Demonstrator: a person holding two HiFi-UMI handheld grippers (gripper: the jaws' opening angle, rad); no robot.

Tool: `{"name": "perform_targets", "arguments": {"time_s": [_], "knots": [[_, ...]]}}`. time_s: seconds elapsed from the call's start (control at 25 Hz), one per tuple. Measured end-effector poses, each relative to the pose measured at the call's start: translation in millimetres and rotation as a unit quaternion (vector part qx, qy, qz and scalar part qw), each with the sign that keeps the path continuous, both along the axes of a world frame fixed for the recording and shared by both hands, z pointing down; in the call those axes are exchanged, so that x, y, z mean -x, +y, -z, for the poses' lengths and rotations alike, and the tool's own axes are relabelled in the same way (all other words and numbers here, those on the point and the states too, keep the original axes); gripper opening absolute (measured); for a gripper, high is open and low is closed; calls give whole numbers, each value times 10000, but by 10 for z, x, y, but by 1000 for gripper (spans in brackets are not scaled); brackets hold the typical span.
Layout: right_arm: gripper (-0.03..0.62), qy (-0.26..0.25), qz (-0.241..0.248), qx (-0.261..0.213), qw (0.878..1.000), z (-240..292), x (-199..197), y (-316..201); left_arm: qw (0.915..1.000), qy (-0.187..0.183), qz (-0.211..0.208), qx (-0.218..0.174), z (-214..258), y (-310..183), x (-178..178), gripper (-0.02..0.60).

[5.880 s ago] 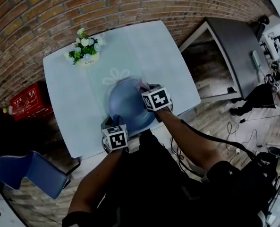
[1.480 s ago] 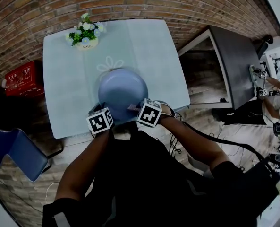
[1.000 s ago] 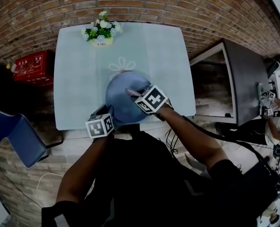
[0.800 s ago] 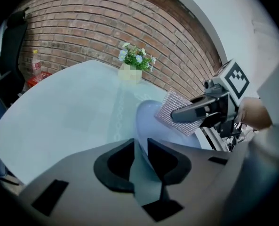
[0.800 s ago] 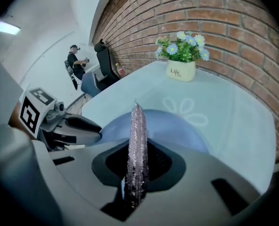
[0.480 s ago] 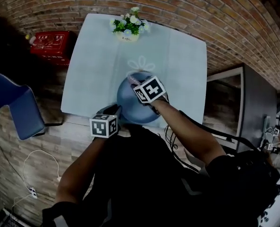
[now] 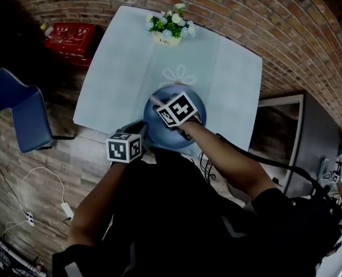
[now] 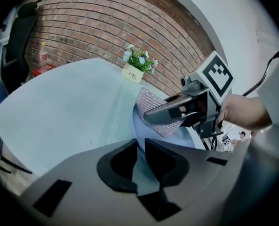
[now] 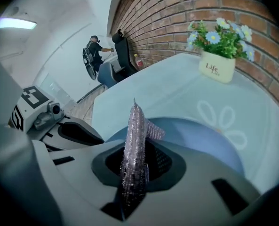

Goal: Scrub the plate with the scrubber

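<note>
A round blue plate (image 7: 162,135) lies near the front edge of the pale table (image 7: 119,79). My left gripper (image 7: 143,133) is at the plate's near-left rim. Its jaws have just been closing, and the plate's edge (image 8: 140,166) sits pinched between the pads. My right gripper (image 7: 157,101) is over the plate's middle, shut on a silvery mesh scrubber (image 9: 134,145). The scrubber (image 8: 154,111) sticks out past the jaws, down toward the plate's blue face (image 9: 200,140). Whether it touches the surface I cannot tell.
A small pot of flowers (image 7: 169,30) stands at the table's far edge. A blue chair (image 7: 21,117) and a red crate (image 7: 70,36) are on the floor to the left. A dark cabinet (image 7: 315,149) is at the right. A brick wall runs behind the table.
The right gripper has slid the scrubber from the plate's near edge to its middle. The left gripper has stayed at the near-left rim. The head view has swung round.
</note>
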State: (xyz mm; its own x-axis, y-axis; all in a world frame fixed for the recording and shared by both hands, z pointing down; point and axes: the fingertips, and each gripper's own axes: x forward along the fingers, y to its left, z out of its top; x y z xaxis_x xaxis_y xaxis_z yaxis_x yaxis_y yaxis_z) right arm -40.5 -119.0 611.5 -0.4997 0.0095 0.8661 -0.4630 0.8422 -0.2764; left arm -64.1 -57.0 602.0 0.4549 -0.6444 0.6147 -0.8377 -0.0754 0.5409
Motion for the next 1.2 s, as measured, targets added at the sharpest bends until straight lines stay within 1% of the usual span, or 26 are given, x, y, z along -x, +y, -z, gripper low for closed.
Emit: {"name": "perform_targets", "arguments": {"time_s": [0.12,0.24,0.44,0.56,0.68,0.76,0.92,1.04,1.2], "knots": [[67,-48,267,118,9996,-5,65,132,9999,59,84,-31,-1,-4,15,60],[67,-59,454,213,9987,-22,127,259,9999,32,141,-56,-12,7,26,60],[67,-72,528,301,9981,-21,119,337,9997,52,219,-93,0,7,1,57],[67,-132,626,365,9973,-9,123,406,9994,-16,273,-196,18,21,11,58],[67,-205,885,382,9951,-5,115,478,9984,-42,469,-304,34,27,26,58],[67,-269,893,405,9948,-5,96,492,9977,-19,579,-338,50,65,27,58],[67,-280,1007,405,9937,1,78,534,9980,-62,531,-348,76,246,-26,58],[67,-228,1139,359,9926,3,72,563,9976,18,632,-282,31,333,-65,58],[67,-347,1287,472,9900,5,80,674,9961,70,800,-364,32,344,-66,28]]}}
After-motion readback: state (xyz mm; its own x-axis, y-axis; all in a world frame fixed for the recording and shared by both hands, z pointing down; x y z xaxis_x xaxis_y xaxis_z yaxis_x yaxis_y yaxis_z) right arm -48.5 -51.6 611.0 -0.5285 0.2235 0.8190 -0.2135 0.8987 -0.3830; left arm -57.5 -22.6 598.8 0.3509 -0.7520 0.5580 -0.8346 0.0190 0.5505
